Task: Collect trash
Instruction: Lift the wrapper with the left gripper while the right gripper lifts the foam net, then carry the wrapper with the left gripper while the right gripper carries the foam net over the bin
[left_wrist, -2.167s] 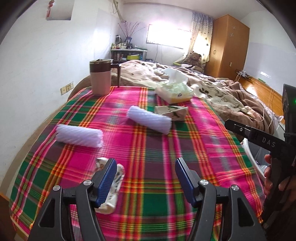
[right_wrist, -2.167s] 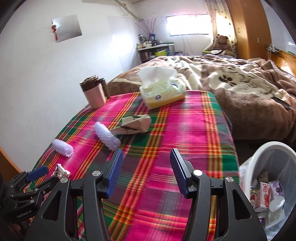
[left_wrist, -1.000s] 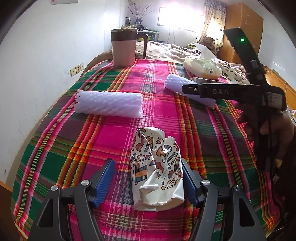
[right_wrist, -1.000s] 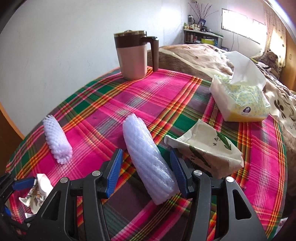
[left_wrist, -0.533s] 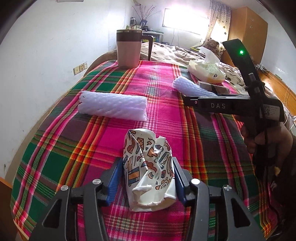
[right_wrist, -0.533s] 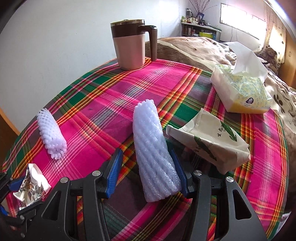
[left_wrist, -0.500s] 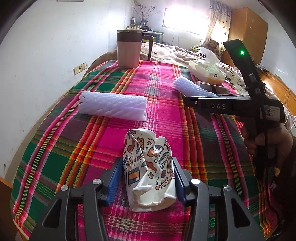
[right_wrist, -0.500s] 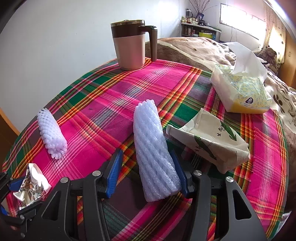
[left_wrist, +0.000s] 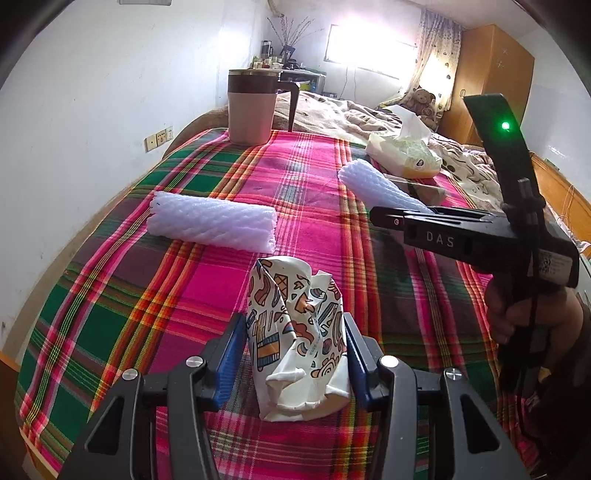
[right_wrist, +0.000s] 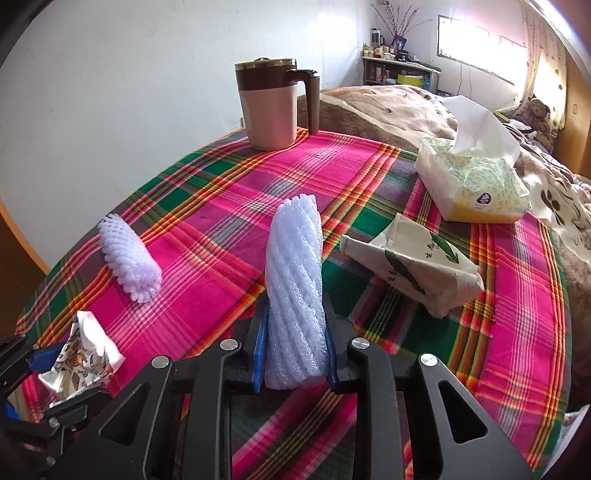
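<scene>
Because each piece lies lengthwise between blue pads, the left hand-held gripper (left_wrist: 293, 356) is clenched on the crumpled patterned paper cup (left_wrist: 297, 334) at the plaid-covered surface's (left_wrist: 207, 302) near edge, while the right hand-held gripper's (right_wrist: 294, 356) jaws are closing, pressing the white foam-net sleeve (right_wrist: 295, 288) at mid-surface.

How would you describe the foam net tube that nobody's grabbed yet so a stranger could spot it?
Start at the plaid tablecloth, then look to the side nearest the white wall. The loose foam net tube lies flat there, apart from everything. Its twin is pinched in the right hand-held gripper, whose jaws are closing; this one lies free.
</scene>
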